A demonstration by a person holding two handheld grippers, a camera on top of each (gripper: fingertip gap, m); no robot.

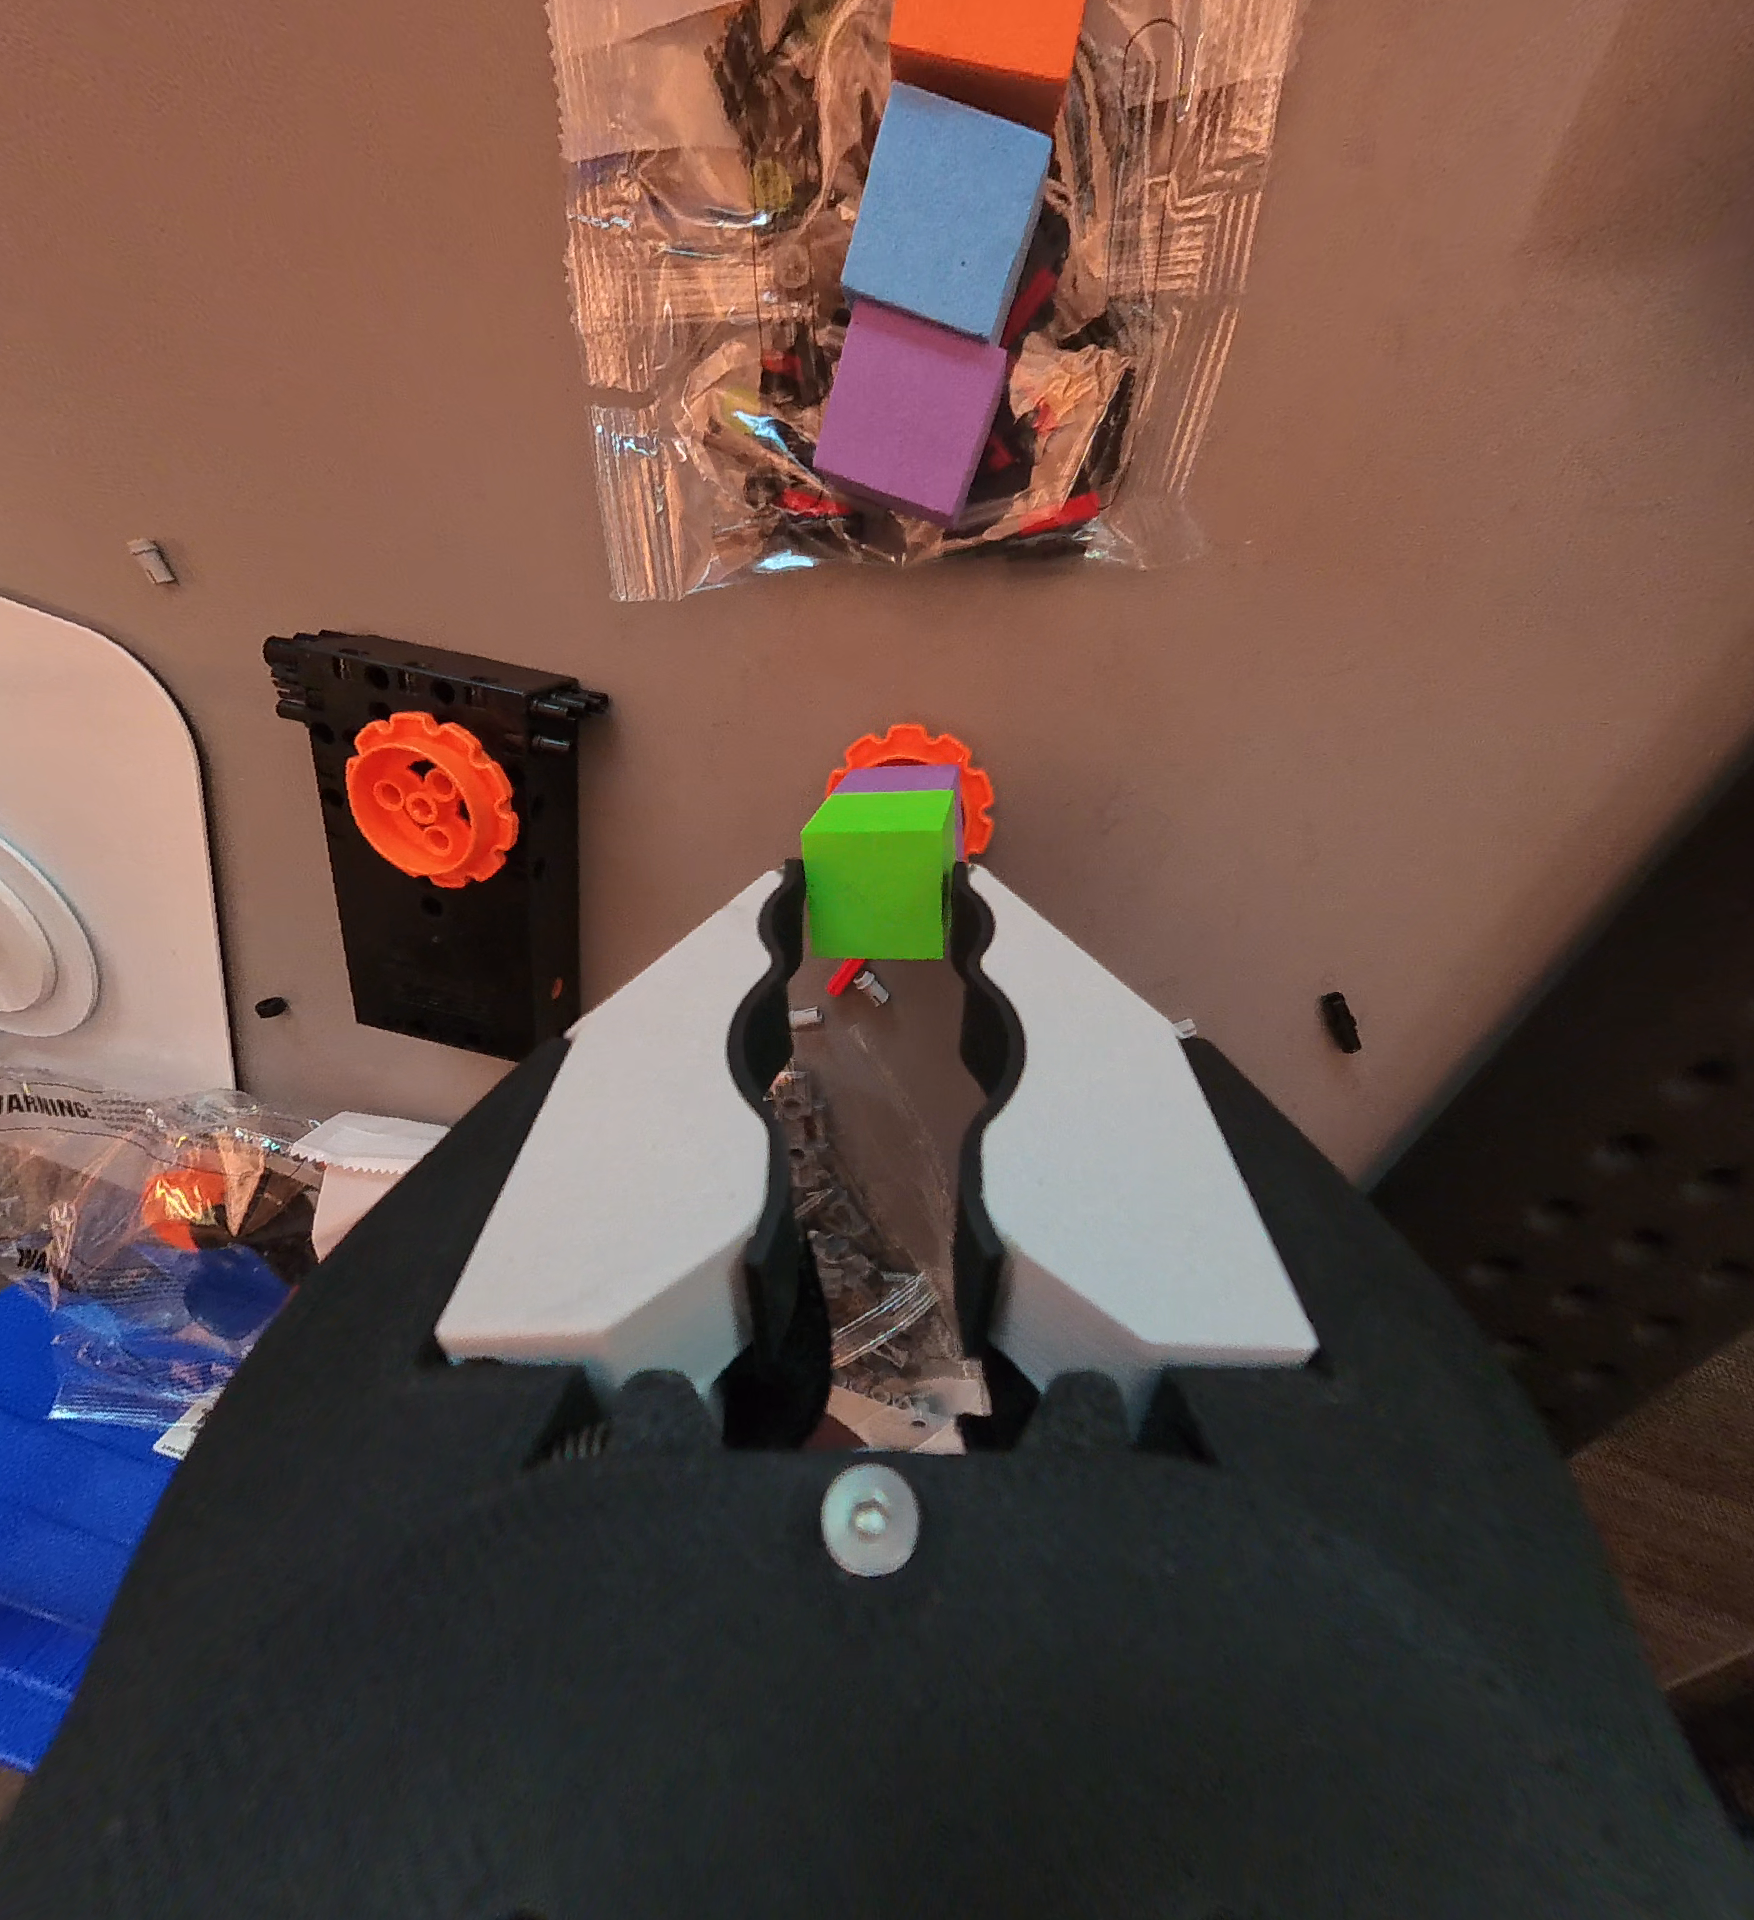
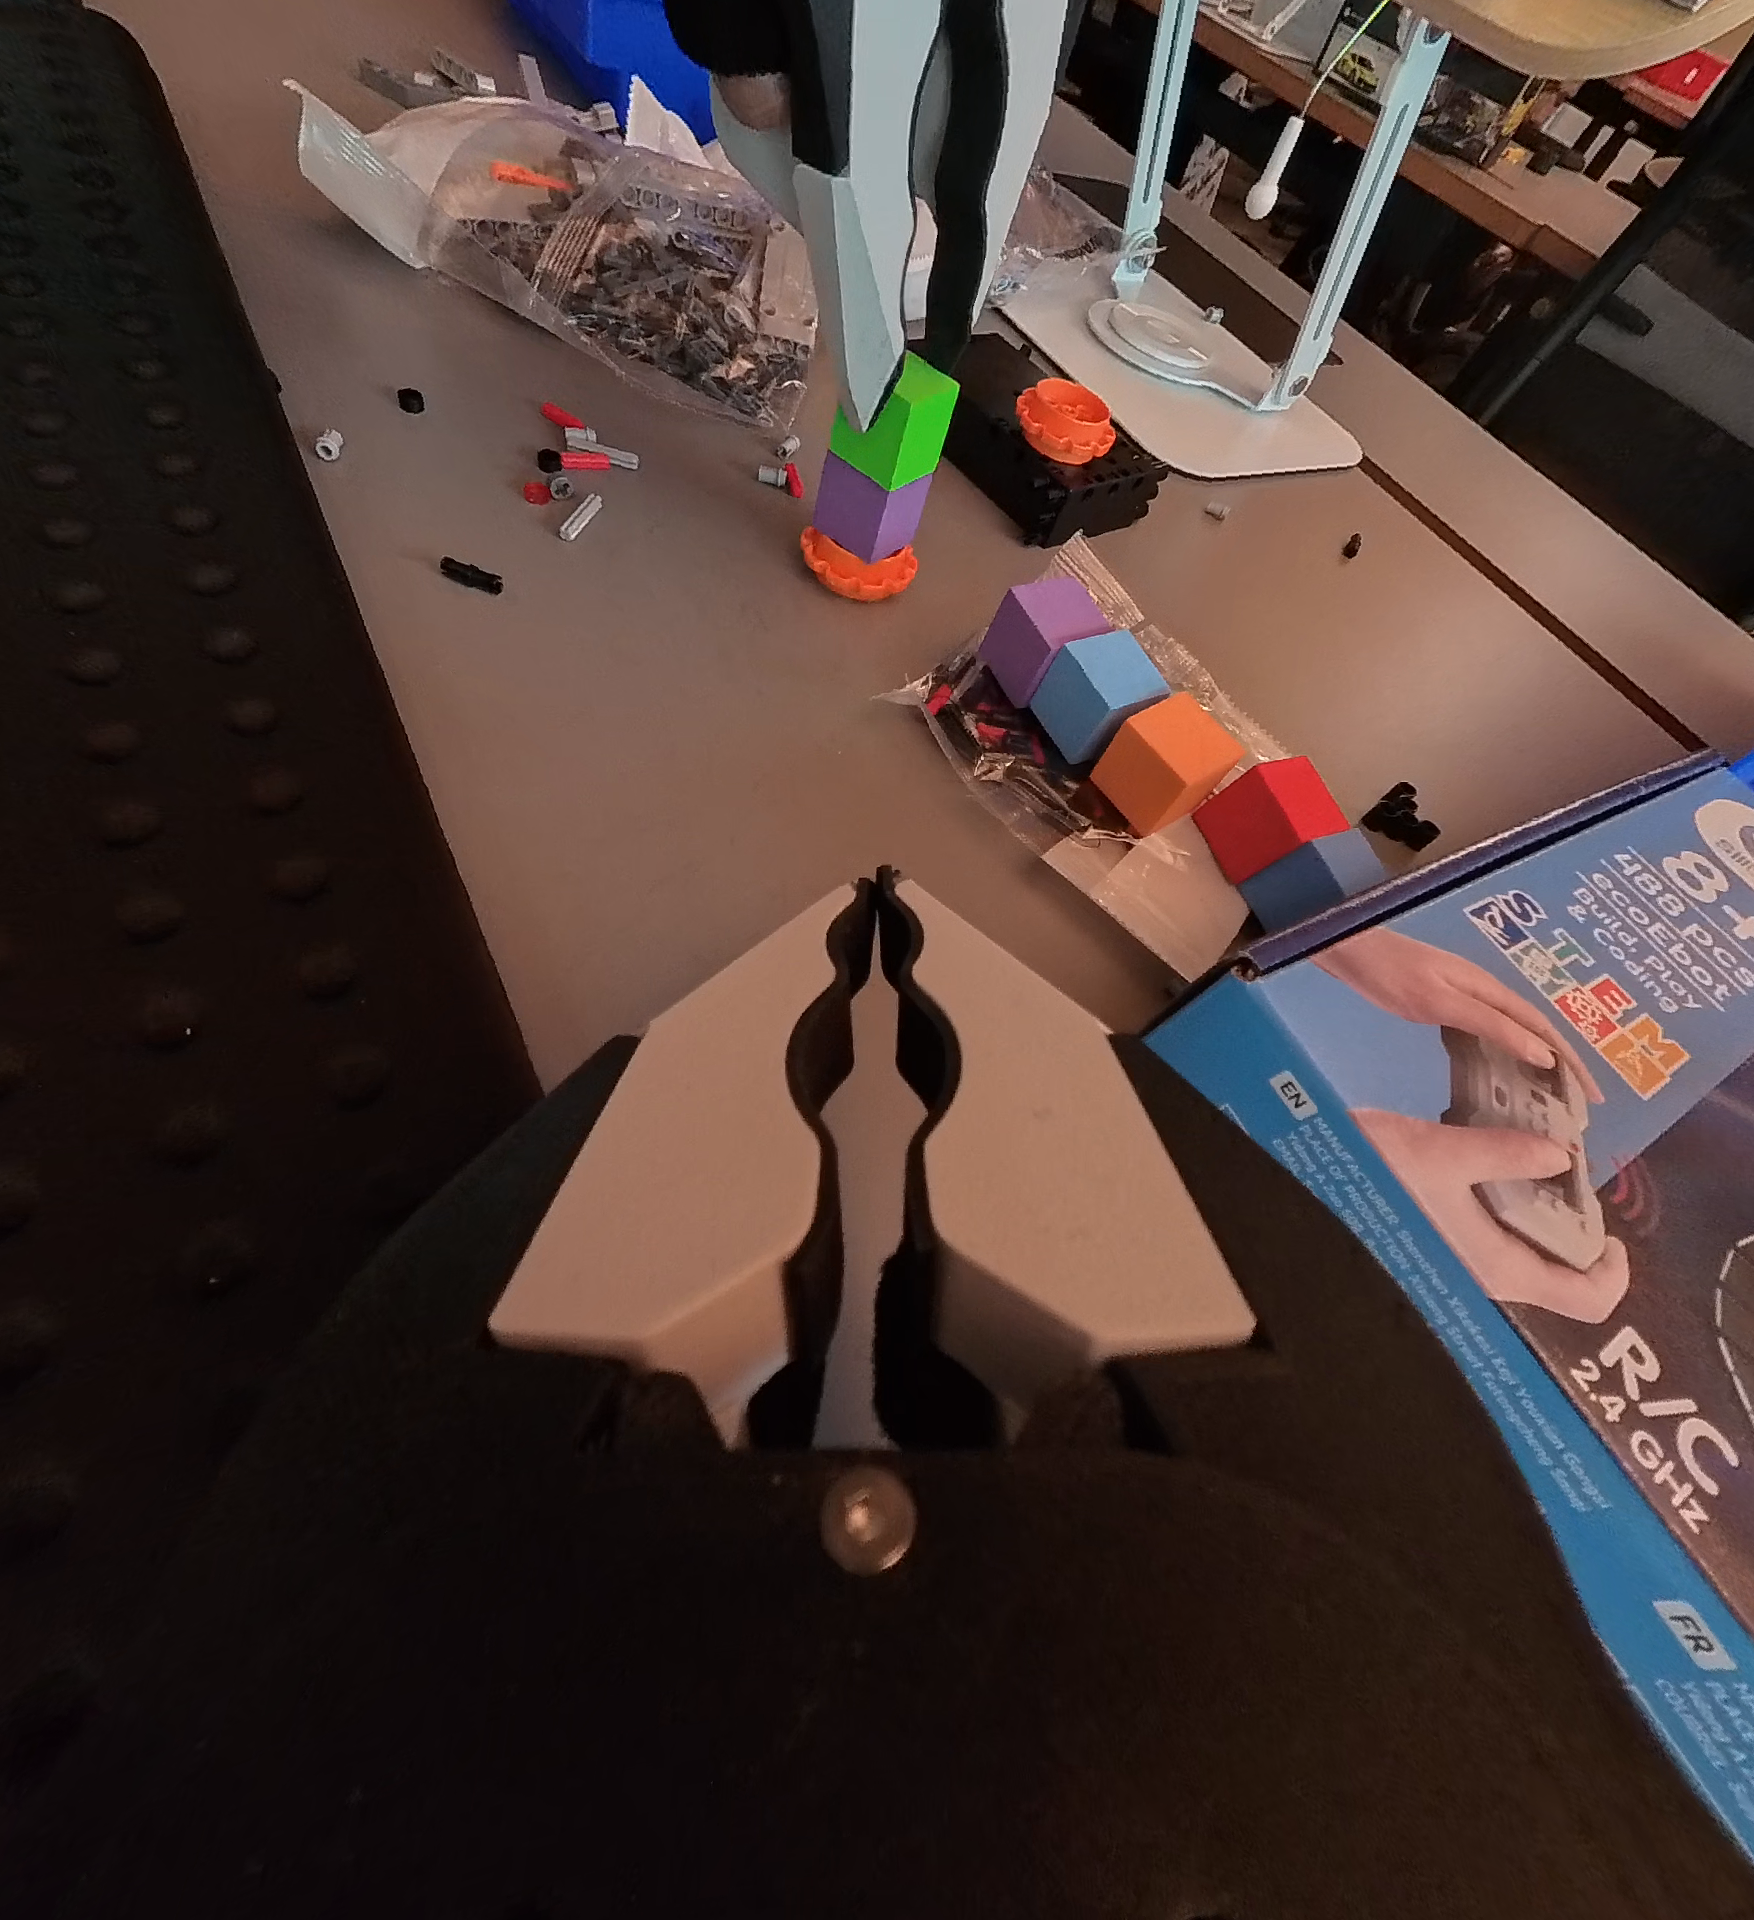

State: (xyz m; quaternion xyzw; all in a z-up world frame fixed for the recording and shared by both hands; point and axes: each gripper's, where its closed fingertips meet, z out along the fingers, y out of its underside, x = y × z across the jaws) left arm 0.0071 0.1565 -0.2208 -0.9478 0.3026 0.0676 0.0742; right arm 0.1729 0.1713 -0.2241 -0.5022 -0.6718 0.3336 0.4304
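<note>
While left claw (image 1: 878, 904) grips green cube (image 1: 878, 878), atop purple cube (image 2: 868, 514), orange wheel (image 2: 857, 569)

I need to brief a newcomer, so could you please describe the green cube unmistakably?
Find the white lamp base at the table's far side, then the black plate before it. Beside that, the green cube tops a purple cube on an orange gear; it is the only green block.

The green cube (image 1: 878, 878) looks like matt foam, as do the purple cube (image 1: 909, 416) and light-blue cube (image 1: 946, 213) at upper centre. Beneath those two lies a glossy, crinkled clear plastic bag (image 1: 1164, 312). The orange gear (image 1: 431, 798), centre left, is shiny moulded plastic. The tabletop (image 1: 229, 312) is smooth and matt.
</note>
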